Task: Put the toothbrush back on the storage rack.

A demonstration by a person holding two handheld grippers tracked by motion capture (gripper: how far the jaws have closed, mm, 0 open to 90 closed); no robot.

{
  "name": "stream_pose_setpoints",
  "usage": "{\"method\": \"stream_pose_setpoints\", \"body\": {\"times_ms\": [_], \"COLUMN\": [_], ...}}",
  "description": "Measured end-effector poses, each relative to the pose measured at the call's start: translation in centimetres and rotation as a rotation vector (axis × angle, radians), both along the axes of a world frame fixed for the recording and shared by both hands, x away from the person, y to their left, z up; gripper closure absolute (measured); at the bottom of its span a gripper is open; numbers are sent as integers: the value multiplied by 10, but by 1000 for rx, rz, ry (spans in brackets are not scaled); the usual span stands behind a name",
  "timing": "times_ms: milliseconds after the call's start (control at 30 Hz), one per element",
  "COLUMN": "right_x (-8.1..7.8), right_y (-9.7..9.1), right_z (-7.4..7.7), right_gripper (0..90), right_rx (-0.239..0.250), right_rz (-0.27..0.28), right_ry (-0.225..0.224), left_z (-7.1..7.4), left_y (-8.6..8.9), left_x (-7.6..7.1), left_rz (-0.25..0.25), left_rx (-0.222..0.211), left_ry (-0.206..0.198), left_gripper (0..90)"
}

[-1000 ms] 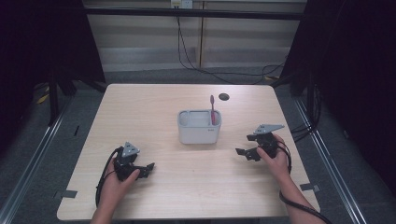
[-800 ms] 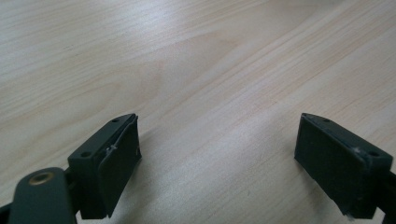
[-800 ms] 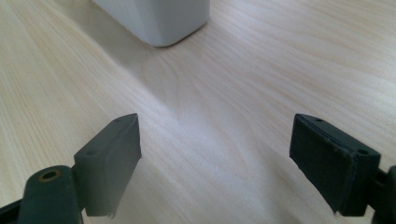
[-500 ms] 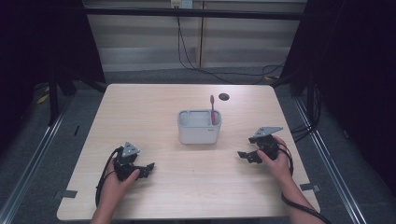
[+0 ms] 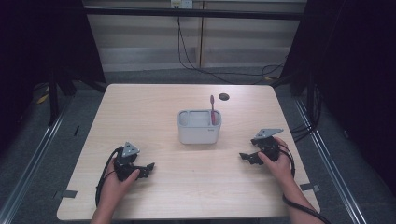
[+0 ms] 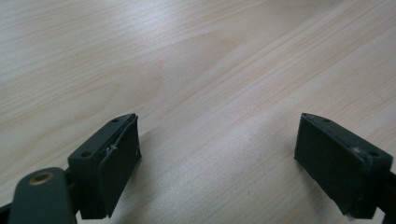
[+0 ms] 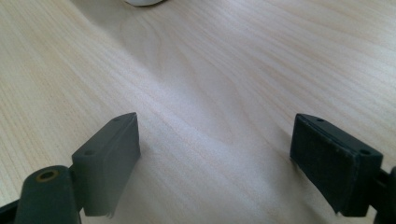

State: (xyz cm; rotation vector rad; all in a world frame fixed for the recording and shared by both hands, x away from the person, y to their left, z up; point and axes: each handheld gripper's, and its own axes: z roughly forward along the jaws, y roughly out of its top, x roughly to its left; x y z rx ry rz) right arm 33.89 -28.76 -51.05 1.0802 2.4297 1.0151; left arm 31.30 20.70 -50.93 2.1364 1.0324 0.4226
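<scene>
A grey two-compartment holder (image 5: 198, 127) stands at the middle of the wooden table (image 5: 154, 105), with a red toothbrush (image 5: 212, 108) upright in its right compartment. My left gripper (image 5: 148, 167) rests low on the table at the front left, open, with only bare wood between its jaws (image 6: 215, 158). My right gripper (image 5: 244, 157) sits at the front right, open and empty (image 7: 215, 158), its jaws turned toward the holder. A rounded white edge of the holder (image 7: 142, 2) peeks in at the top of the right gripper view.
A small dark hole (image 5: 223, 96) marks the table behind the holder. Black cables (image 5: 103, 179) trail from both grippers toward the front edge. Dark curtains and metal rails flank the table on both sides.
My right gripper has slid slightly back toward the front of the table. The left gripper has stayed put.
</scene>
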Motion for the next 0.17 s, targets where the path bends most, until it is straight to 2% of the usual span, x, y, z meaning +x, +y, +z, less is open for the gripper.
{"method": "stream_pose_setpoints", "body": {"times_ms": [167], "right_x": [-1], "right_y": [-2], "right_z": [-2], "right_gripper": [145], "right_rx": [17], "right_rz": [-9], "right_ry": [-4], "left_z": [0], "left_y": [0], "left_x": [0], "left_rz": [2], "left_rx": [-3], "left_ry": [0], "left_gripper": [137]}}
